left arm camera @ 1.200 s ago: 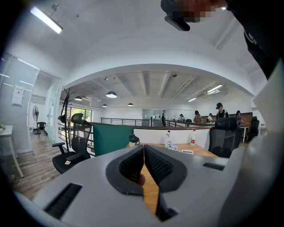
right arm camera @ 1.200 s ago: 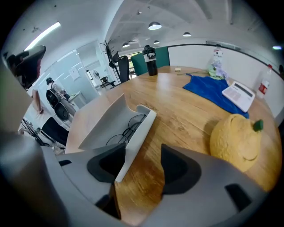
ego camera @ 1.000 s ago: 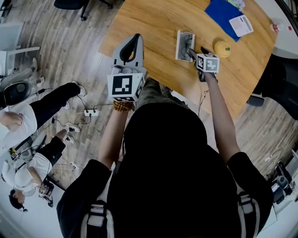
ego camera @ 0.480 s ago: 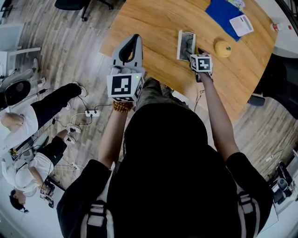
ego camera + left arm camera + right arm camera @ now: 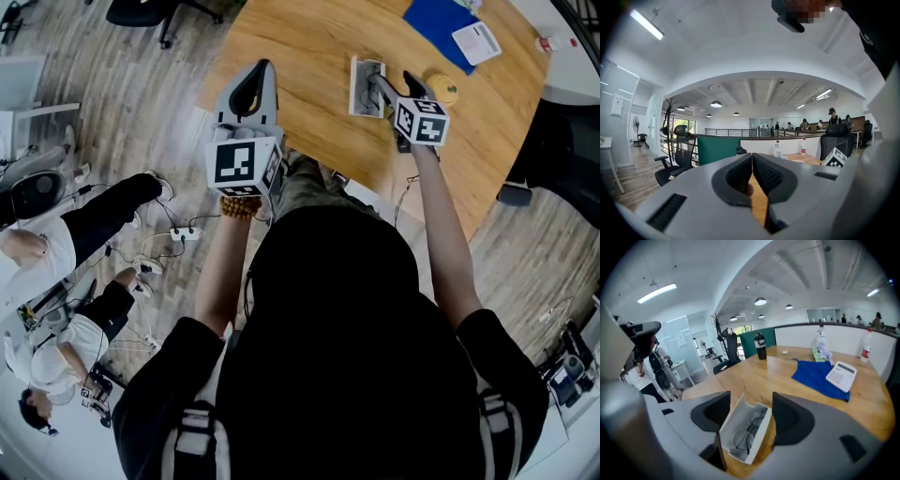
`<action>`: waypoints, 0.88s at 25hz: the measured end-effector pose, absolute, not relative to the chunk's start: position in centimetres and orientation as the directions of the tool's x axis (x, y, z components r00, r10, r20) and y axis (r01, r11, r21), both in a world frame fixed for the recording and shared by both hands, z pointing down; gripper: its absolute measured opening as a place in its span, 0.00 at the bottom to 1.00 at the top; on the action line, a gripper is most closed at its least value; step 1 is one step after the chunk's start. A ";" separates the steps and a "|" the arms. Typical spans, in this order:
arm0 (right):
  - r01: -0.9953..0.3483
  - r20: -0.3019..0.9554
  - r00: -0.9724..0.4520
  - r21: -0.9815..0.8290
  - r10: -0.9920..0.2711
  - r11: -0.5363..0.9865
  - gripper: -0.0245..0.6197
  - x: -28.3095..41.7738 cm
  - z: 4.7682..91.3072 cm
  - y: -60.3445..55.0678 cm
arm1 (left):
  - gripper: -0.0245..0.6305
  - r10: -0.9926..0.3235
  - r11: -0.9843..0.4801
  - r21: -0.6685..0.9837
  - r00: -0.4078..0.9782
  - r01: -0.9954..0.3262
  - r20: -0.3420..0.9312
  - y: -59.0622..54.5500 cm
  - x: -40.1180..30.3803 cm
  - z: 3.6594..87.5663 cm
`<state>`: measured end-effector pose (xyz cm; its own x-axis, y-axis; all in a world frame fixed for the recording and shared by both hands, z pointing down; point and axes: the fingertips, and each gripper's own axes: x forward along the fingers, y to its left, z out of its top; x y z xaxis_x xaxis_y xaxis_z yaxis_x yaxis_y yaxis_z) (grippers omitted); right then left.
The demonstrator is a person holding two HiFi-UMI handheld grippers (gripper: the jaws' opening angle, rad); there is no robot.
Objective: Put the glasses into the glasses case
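Hovering above the open white rectangular glasses case [image 5: 732, 425], my right gripper [image 5: 750, 401] has its jaws apart and closing, pads clear of the case seen between them. The case lies flat on the light wooden table [image 5: 309, 56], its long axis running away from me. Thin dark wire-rimmed glasses [image 5: 751, 427] lie inside, lengthwise. My left gripper [image 5: 752, 157] is clenched on nothing, level at the table's edge.
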<state>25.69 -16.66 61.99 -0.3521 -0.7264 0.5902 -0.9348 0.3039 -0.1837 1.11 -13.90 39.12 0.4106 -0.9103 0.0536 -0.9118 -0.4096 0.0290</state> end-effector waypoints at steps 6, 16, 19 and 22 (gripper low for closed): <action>-0.913 0.363 -0.398 -0.070 -0.842 0.402 0.43 23.5 51.3 -17.3 | 0.07 -0.903 -0.429 0.009 0.430 -0.903 0.019 -13.2 2.5 38.1; -0.925 0.074 -0.362 0.092 -0.929 0.368 0.16 22.3 39.8 -12.0 | 0.07 -0.889 -0.455 -0.028 0.456 -0.890 -0.036 -11.4 5.3 36.4; -0.932 0.043 -0.343 0.109 -0.938 0.345 0.12 22.5 39.3 -10.8 | 0.07 -0.888 -0.457 -0.033 0.458 -0.889 -0.050 -10.9 6.1 36.3; -0.936 0.042 -0.336 0.098 -0.941 0.339 0.06 22.6 39.3 -9.9 | 0.07 -0.886 -0.457 -0.038 0.459 -0.888 -0.066 -10.5 6.8 36.0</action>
<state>22.64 -9.94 39.34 -0.3364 -0.9408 0.0415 -0.9357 0.3389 0.0977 6.81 -10.48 36.01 0.4590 -0.8860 -0.0661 -0.8884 -0.4574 -0.0382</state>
